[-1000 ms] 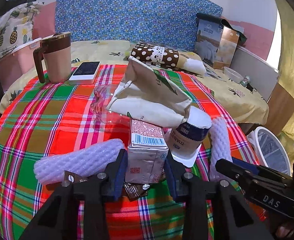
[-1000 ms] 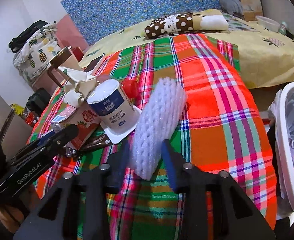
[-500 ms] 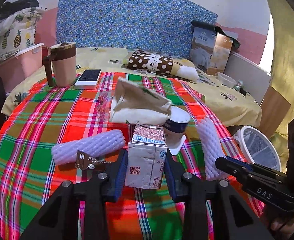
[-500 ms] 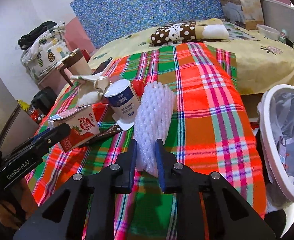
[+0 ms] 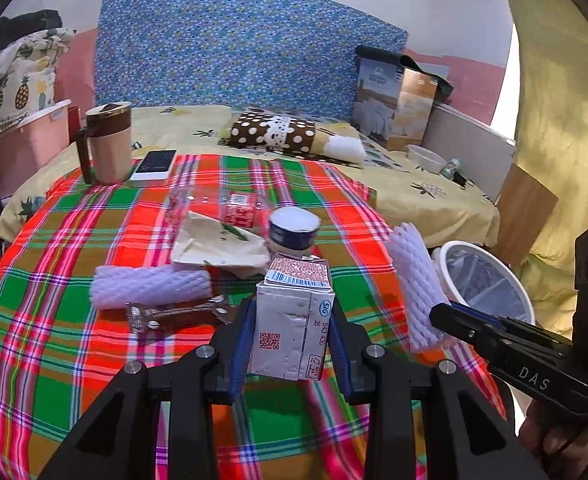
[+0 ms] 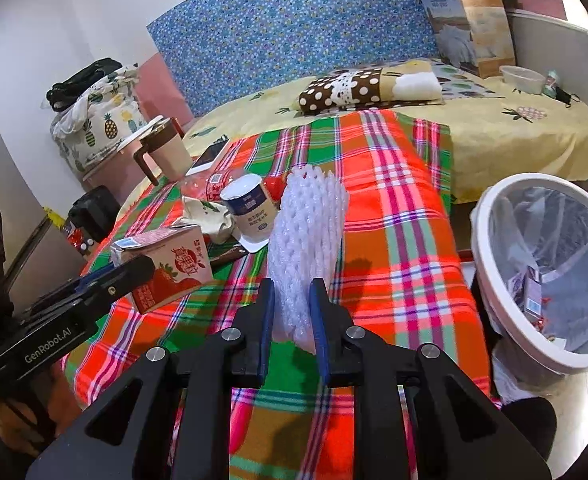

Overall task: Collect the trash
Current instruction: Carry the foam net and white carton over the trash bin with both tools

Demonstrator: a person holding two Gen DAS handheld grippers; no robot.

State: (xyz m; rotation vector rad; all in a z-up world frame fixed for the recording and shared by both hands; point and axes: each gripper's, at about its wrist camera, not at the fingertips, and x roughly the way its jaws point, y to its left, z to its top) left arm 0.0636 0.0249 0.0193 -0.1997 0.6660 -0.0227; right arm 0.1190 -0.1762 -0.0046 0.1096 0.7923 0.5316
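On the plaid cloth (image 5: 54,344), far left, a mug (image 5: 108,144) and phone (image 5: 154,165) are standing clear of the trash. Moving right, a white foam net (image 5: 150,289) is lying flat beside a dark wrapper (image 5: 174,314), with crumpled paper (image 5: 218,246) and a yogurt cup (image 5: 292,230) behind. Centre now: the left gripper (image 5: 292,334) is squeezing a milk carton (image 5: 292,320), blue pads pressing both sides; the carton is sitting upright, dented, barcode on its folded top, strawberries on its pink face in the right view. Further right, the right gripper (image 6: 292,312) is pinching a second foam net (image 6: 306,240) hard, its lower end crushed narrow between the pads while the rest is fanning upward above the cloth. Far right, beside the table, a white bin (image 6: 490,300) with a clear liner is holding scraps.
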